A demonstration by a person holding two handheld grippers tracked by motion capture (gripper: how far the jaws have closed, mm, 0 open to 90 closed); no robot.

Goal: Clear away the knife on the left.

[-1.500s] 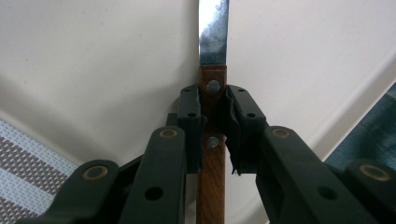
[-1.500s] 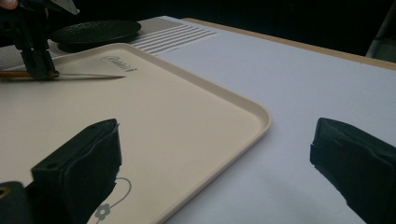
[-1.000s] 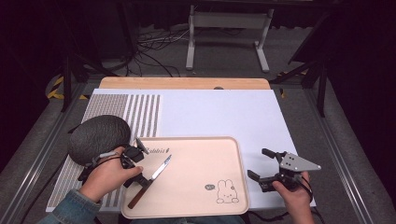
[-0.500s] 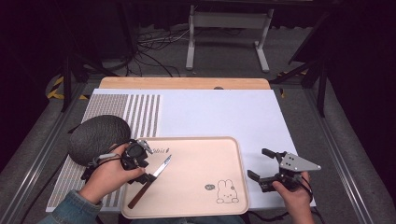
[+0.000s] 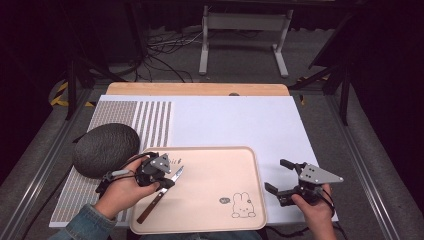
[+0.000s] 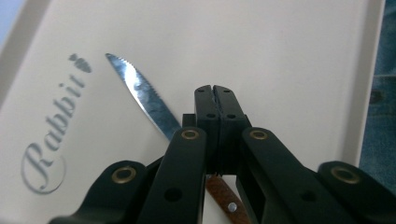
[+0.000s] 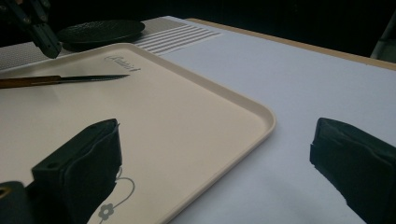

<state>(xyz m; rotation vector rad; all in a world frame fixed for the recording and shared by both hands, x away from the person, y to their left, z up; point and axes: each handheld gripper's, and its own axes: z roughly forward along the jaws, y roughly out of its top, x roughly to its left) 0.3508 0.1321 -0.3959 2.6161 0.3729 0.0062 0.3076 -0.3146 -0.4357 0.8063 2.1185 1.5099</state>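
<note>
Knife lying on tray; both grippers being held low at the near edge.

The left gripper (image 5: 167, 181) is being held over the knife (image 6: 140, 95) on the beige tray (image 5: 215, 165), jaws pressed together, nothing pinched. The right gripper (image 5: 276, 176) is being held beside the tray's right edge, over the white mat (image 5: 240, 120), jaws spread wide.

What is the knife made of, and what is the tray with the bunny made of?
The knife has a shiny, silvery blade with tiny saw teeth, so probably steel. Its handle is reddish brown with a small metal rivet, likely wood. The tray is smooth, matte and cream-coloured with rounded raised edges, so it looks like plastic.
</note>
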